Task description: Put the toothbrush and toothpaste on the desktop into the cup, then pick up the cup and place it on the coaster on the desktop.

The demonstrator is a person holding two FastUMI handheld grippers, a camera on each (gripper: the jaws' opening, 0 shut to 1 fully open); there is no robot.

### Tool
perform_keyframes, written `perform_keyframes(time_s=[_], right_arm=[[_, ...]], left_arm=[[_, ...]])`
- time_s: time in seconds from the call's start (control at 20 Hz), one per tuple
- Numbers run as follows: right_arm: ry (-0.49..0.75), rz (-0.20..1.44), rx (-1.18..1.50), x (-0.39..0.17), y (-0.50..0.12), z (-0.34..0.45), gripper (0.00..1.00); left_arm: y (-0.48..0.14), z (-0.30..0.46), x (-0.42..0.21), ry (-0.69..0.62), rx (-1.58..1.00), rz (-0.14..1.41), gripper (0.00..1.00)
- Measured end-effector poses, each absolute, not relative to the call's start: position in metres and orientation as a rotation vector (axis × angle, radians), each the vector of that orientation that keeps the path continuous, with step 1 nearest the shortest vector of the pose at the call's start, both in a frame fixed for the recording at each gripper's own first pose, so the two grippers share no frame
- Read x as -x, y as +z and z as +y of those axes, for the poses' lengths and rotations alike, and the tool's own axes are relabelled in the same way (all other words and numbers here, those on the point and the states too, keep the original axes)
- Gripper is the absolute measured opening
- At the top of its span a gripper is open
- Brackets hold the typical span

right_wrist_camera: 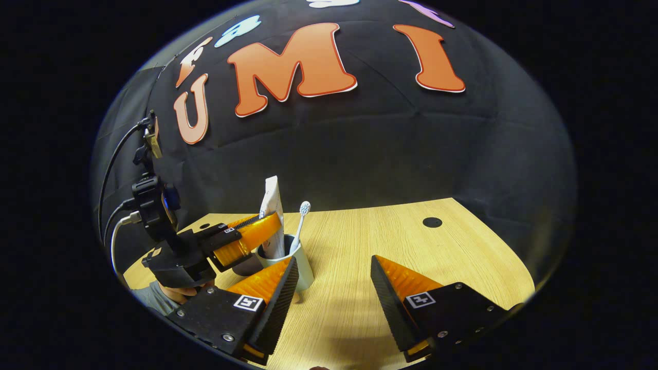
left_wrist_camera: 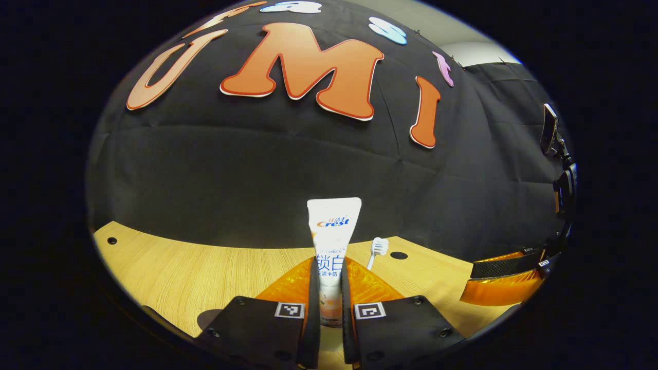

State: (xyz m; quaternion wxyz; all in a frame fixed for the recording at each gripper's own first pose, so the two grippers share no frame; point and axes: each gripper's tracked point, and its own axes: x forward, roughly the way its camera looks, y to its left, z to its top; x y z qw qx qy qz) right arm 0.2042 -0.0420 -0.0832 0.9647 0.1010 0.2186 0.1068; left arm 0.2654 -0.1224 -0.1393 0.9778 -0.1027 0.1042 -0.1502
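Right gripper view shows toothbrush (right_wrist_camera: 300, 226) already in the cup (right_wrist_camera: 303, 267), left gripper (right_wrist_camera: 257, 234) jaws clamping toothpaste (right_wrist_camera: 272, 216) half inside, right gripper (right_wrist_camera: 334, 288) jaws wide; cup not yet moved to a coaster

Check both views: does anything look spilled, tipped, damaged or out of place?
Nothing stands out. The cup stands upright on the desk, holding the toothbrush, with the toothpaste standing in it, gripped by the left gripper.

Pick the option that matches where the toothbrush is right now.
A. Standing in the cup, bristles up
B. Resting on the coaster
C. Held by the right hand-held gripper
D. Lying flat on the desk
A: in the right gripper view the toothbrush stands in the cup beside the toothpaste, bristles up, while the right hand-held gripper is open and apart from it.
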Motion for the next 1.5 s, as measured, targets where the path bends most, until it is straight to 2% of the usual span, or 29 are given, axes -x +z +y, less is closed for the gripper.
perform_keyframes(time_s=[0.45,0.55,0.6,0.7,0.8,0.85,0.95,1.0,1.2,1.5], right_arm=[[0.235,0.449,-0.186,-0.202,-0.075,-0.029,0.85],[0.239,0.461,-0.168,-0.199,-0.075,-0.026,0.85],[0.242,0.466,-0.161,-0.198,-0.073,-0.024,0.85],[0.248,0.469,-0.150,-0.196,-0.068,-0.021,0.85],[0.253,0.482,-0.139,-0.197,-0.065,-0.016,0.85],[0.259,0.493,-0.136,-0.196,-0.065,-0.013,0.85],[0.276,0.512,-0.133,-0.195,-0.063,-0.005,0.85],[0.281,0.522,-0.129,-0.195,-0.061,-0.001,0.85],[0.302,0.560,-0.094,-0.196,-0.057,0.011,0.85],[0.349,0.650,-0.049,-0.202,-0.056,0.032,0.85]], left_arm=[[-0.143,-0.105,-0.251,-0.304,0.126,0.248,0.35],[-0.138,-0.102,-0.247,-0.310,0.137,0.246,0.47],[-0.135,-0.100,-0.243,-0.313,0.138,0.247,0.57],[-0.128,-0.095,-0.232,-0.316,0.142,0.241,0.61],[-0.118,-0.088,-0.221,-0.315,0.142,0.229,0.72],[-0.110,-0.085,-0.215,-0.315,0.144,0.222,0.73],[-0.102,-0.075,-0.203,-0.301,0.140,0.216,0.88],[-0.102,-0.069,-0.195,-0.285,0.142,0.229,0.92],[-0.097,-0.047,-0.161,-0.249,0.141,0.252,0.98],[-0.082,-0.012,-0.117,-0.197,0.156,0.226,0.98]])
